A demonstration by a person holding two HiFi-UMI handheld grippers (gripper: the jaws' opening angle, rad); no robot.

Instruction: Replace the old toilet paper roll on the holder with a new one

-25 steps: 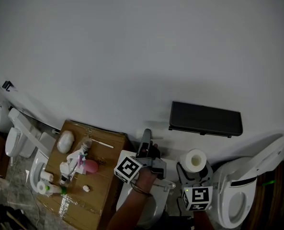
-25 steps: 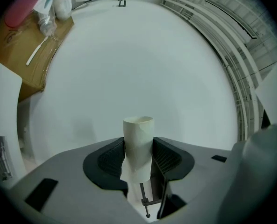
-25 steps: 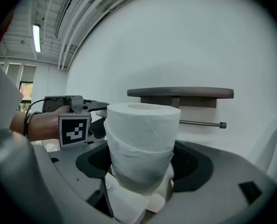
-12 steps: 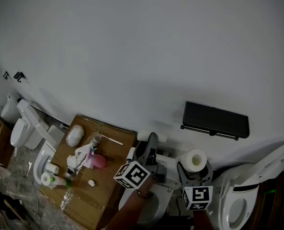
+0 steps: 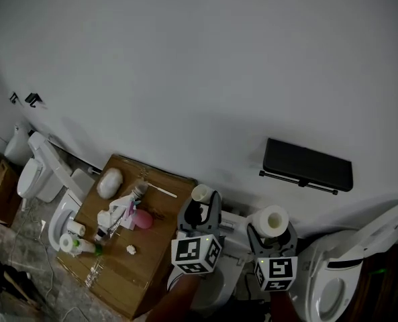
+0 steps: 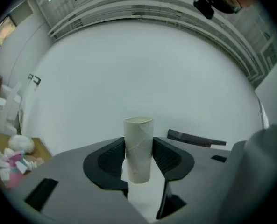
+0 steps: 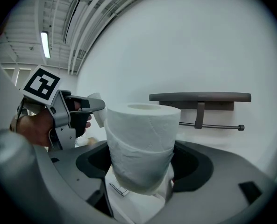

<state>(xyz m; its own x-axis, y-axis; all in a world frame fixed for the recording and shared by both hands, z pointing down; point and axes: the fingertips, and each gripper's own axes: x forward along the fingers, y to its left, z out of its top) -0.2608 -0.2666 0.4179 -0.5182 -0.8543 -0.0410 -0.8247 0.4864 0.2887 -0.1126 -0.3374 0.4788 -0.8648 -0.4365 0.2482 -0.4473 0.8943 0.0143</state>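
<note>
step: swap half done, holder [image 5: 307, 166] bare | left hand-held gripper [image 5: 200, 210] pinches empty cardboard tube [image 6: 138, 141] | right hand-held gripper [image 5: 272, 233] clamps new toilet paper roll [image 7: 140, 143], near holder | next: line its core up with the bar [image 7: 217, 125]

Brown cardboard top [image 5: 152, 260] — bearing a pink object [image 5: 143, 220], white lump [image 5: 109, 183]
</note>
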